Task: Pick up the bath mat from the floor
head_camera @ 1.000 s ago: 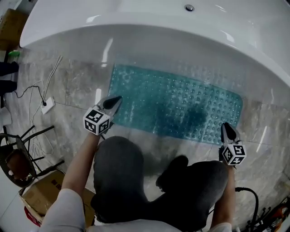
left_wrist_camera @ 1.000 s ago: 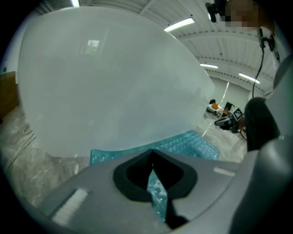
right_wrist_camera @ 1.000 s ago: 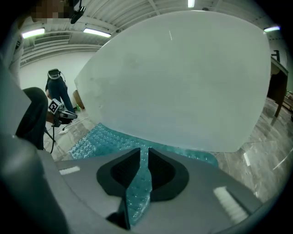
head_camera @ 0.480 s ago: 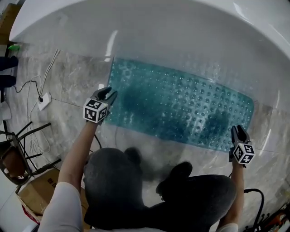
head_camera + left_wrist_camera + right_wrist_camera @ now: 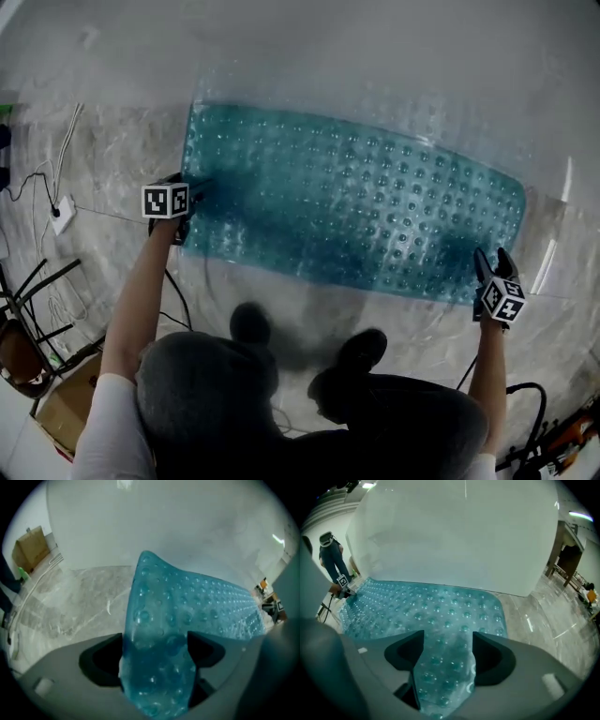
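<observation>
The teal, see-through bath mat (image 5: 356, 206) with rows of bumps lies on the marble floor along the white tub. My left gripper (image 5: 190, 194) is at its near left corner. Its jaws are opening wide, and that corner of the mat (image 5: 159, 620) runs up between them. My right gripper (image 5: 494, 264) is at the near right corner. Its jaws are also opening, with the mat's edge (image 5: 440, 634) lying in the gap between the fingers (image 5: 490, 656). I see neither pair of pads pressing on the mat.
The tub wall (image 5: 375, 56) rises just beyond the mat. At the left, a power strip with its cable (image 5: 58, 211) lies on the floor, near a dark chair frame (image 5: 19, 328) and a cardboard box (image 5: 56, 412). My dark-clad knees (image 5: 309, 403) fill the near side. A black hose (image 5: 525, 394) lies at the lower right.
Both grippers have moved forward from just short of the mat onto its near corners. Their jaws went from shut to open around the mat's edge. The head view has come closer.
</observation>
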`<action>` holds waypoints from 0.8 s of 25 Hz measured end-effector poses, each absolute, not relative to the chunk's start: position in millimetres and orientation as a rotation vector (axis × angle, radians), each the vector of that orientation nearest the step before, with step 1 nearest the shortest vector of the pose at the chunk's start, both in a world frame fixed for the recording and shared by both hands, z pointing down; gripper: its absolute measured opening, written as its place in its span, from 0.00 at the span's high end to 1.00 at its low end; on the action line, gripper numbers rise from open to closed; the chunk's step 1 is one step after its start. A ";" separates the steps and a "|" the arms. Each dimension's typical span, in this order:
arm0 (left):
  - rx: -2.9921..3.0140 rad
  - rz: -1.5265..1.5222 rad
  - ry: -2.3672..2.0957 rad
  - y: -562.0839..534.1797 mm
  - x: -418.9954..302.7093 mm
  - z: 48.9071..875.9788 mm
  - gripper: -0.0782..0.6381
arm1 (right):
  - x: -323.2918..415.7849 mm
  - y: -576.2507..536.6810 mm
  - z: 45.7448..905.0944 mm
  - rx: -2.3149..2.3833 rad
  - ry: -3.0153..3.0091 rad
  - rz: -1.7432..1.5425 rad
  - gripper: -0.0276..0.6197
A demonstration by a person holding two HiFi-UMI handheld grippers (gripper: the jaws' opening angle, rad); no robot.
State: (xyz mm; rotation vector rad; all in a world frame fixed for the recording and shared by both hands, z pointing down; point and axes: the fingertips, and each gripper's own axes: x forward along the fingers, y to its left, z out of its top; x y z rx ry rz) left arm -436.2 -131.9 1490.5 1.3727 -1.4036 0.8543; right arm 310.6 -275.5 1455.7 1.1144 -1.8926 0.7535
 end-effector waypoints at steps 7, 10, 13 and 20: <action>1.360 0.910 -1.402 -129.2 -432.5 1492.9 0.42 | 370.5 -287.3 1493.3 1.230 -1.717 0.891 0.26; 1.373 0.920 -1.387 -130.2 -427.3 1489.5 0.50 | 384.0 -295.2 1501.6 1.266 -1.686 0.930 0.24; 1.454 0.983 -1.366 -135.5 -399.8 1485.4 0.73 | 388.9 -304.5 1502.4 1.246 -1.712 0.938 0.19; 1.568 0.867 -1.348 -135.7 -382.9 1456.4 0.85 | 388.7 -309.4 1519.8 1.207 -1.733 0.944 0.07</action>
